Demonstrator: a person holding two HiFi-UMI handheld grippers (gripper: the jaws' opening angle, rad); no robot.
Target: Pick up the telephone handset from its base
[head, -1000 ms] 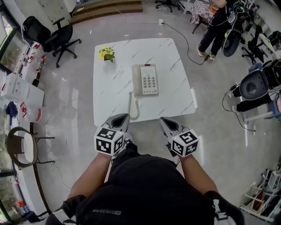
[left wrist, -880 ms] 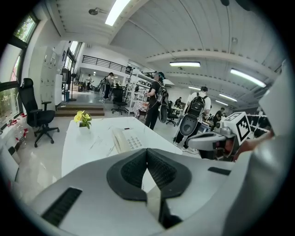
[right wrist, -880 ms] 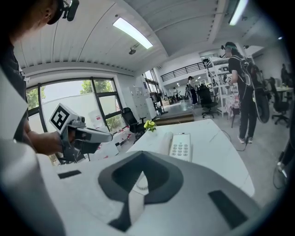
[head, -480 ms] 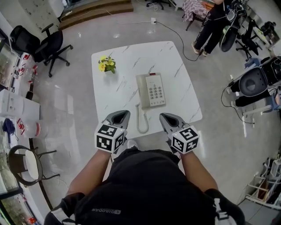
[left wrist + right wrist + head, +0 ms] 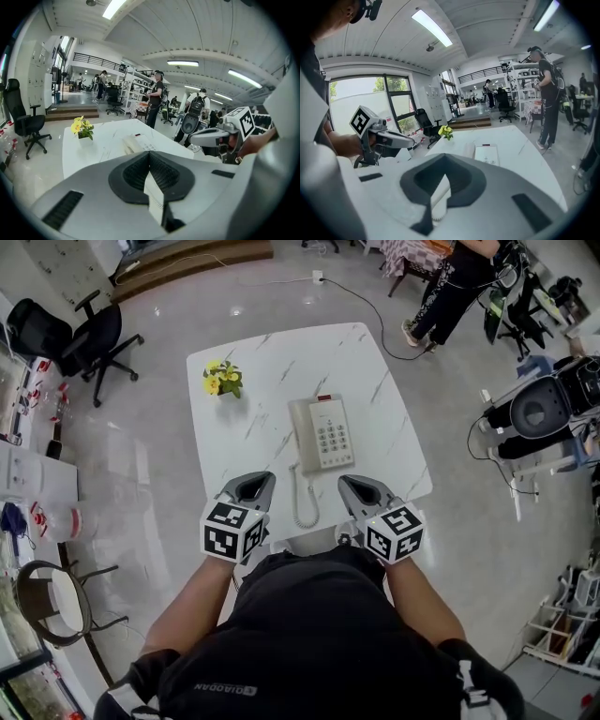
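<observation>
Your left gripper (image 5: 257, 482) and your right gripper (image 5: 351, 484) are side by side at the near edge of the white table (image 5: 246, 442), both aimed away from you across the top. In the left gripper view the jaws of the left gripper (image 5: 149, 153) are together at their tips, and nothing is caught between them. Only a strip of table shows through the narrow slot behind the tips. The right gripper view shows the same: the right gripper (image 5: 444, 156) is closed, tip against tip, and it holds nothing.

The telephone (image 5: 325, 434) sits near the middle of the table, ahead of you and between the lines of your two grippers. Its keypad faces up. The handset (image 5: 300, 435) lies in its cradle along the left side of the base. Its long axis runs away from you, parallel with the long side of the base. One end points at the far edge of the table and the other points back toward you. From that near end the coiled cord (image 5: 302, 501) trails toward the near edge and ends up between your two grippers. Neither gripper touches the handset, the cord or the base.

A small pot of yellow flowers (image 5: 225, 378) stands near the far left corner of the table, well apart from the telephone.
</observation>
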